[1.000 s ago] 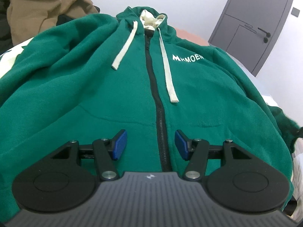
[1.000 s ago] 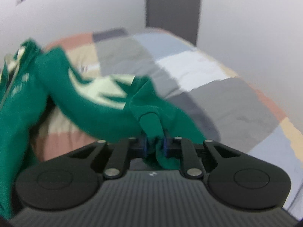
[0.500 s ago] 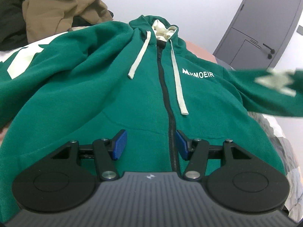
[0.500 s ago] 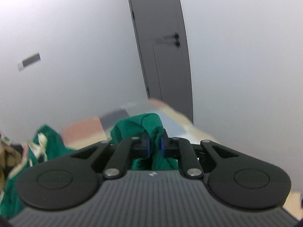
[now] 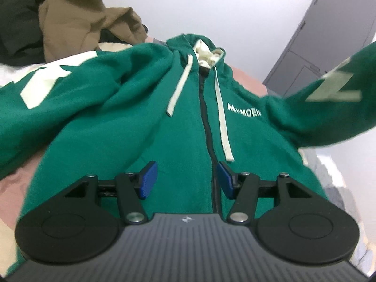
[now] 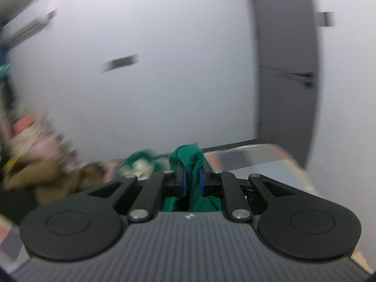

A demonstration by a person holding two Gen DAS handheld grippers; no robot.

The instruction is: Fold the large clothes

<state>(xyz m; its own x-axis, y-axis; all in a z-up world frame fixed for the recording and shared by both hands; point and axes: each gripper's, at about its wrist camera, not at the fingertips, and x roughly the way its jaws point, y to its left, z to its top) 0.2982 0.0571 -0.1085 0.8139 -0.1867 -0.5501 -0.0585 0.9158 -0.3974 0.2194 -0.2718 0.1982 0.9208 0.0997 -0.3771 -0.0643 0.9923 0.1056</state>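
Note:
A green zip-up hoodie [image 5: 145, 122] with cream drawstrings and white chest lettering lies face up on the bed, filling the left wrist view. My left gripper [image 5: 186, 179] hovers open over its lower front, blue pads on either side of the zipper, nothing between them. The hoodie's sleeve [image 5: 329, 108] with a pale patch is lifted off the bed at the right. In the right wrist view my right gripper [image 6: 192, 184] is shut on the green sleeve cuff [image 6: 189, 157], raised well above the bed.
A heap of brown and dark clothes [image 5: 77, 16] sits at the back left of the bed. The patchwork bedcover [image 5: 329, 176] shows at the right. A grey door [image 5: 329, 42] and white walls stand beyond. The right wrist view is motion-blurred.
The right gripper has risen sharply with the cuff, lifting the sleeve off the bed into the air. The left gripper has drifted slightly, staying open over the hoodie's front.

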